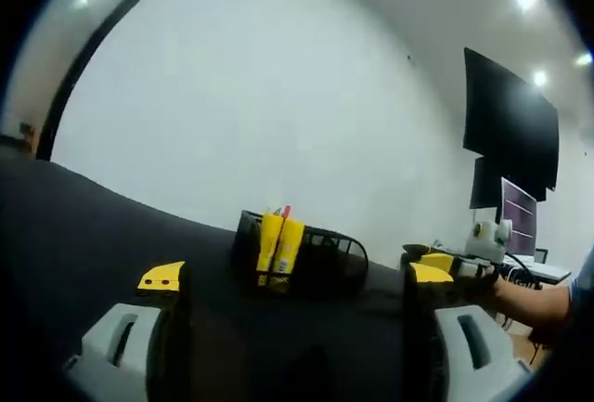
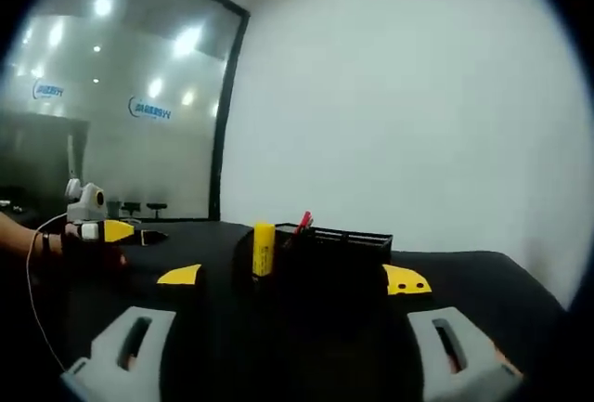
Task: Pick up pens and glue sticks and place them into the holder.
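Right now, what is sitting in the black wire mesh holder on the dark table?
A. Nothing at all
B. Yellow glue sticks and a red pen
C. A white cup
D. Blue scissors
B: yellow glue sticks and a red pen stand upright in the black wire mesh holder.

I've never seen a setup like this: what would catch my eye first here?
Bright yellow glue sticks standing in a black mesh holder on the dark table, straight ahead of both grippers. A red pen pokes out beside them. Each gripper's yellow-tipped jaws stand wide apart, holding nothing.
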`<state>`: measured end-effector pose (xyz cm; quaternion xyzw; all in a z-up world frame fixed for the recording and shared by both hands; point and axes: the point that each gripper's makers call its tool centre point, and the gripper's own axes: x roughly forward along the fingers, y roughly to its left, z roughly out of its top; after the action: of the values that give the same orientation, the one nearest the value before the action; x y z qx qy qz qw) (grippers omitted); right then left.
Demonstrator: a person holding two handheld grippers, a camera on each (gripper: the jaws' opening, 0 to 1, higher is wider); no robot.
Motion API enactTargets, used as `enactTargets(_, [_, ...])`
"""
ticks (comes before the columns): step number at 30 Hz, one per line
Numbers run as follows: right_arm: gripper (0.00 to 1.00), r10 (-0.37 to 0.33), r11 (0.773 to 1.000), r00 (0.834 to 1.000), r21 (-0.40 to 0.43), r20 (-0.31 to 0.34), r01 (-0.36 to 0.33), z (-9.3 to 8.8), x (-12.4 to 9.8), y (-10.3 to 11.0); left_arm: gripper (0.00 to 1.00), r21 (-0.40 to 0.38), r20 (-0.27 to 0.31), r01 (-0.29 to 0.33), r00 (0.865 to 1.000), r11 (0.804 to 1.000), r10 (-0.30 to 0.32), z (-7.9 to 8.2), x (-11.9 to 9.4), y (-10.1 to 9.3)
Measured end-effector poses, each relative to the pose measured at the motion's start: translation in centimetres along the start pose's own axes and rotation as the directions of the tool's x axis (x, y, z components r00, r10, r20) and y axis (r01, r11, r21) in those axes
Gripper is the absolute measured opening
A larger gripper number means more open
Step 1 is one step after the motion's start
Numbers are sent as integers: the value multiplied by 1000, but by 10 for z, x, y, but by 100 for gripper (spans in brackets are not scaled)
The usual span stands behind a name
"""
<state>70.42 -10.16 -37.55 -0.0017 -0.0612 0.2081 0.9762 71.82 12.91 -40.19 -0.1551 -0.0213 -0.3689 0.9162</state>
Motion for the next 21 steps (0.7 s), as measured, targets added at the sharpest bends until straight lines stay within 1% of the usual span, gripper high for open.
enactTargets(2, [74, -4, 1000, 1000, 10, 0, 4, 0, -5, 0, 96, -2, 1, 4, 1000, 1000, -4, -2, 0, 1])
enactTargets(4, [74, -7, 1000, 1000, 1, -8, 7, -2, -9, -2, 96, -10, -6, 0, 1000, 1000, 0, -4, -2, 4])
enactTargets(6, [74, -20, 1000, 999, -18, -29, 19, -5, -13, -3, 96, -20, 3, 1, 1000, 1000, -1, -3, -3, 4])
enactTargets(8, [73, -25, 1000, 999, -20, -35, 24, -7, -18, -1, 96, -35, 25, 7, 1000, 999, -6, 1, -4, 4])
enactTargets(10, [74, -30, 999, 999, -16, -35, 29, -9, -23, -2, 96, -37, 22, 1, 1000, 999, 0, 0, -3, 5])
enactTargets(13, [79, -65, 998, 997, 8, -38, 65, -14, -29, -7, 96, -40, 17, -1, 1000, 999, 2, -1, -4, 6])
enactTargets(17, [79, -86, 996, 995, 3, -45, 87, -14, -38, -6, 96, -42, 31, 3, 1000, 999, -1, 0, -5, 6])
enactTargets(19, [80, -86, 996, 995, 9, -50, 87, -13, -43, -4, 96, -46, 29, 11, 1000, 999, -9, 0, -4, 5])
enactTargets(21, [81, -94, 995, 994, 2, -61, 95, -13, -48, -2, 96, -43, 16, 19, 1000, 999, -19, -3, -3, 3])
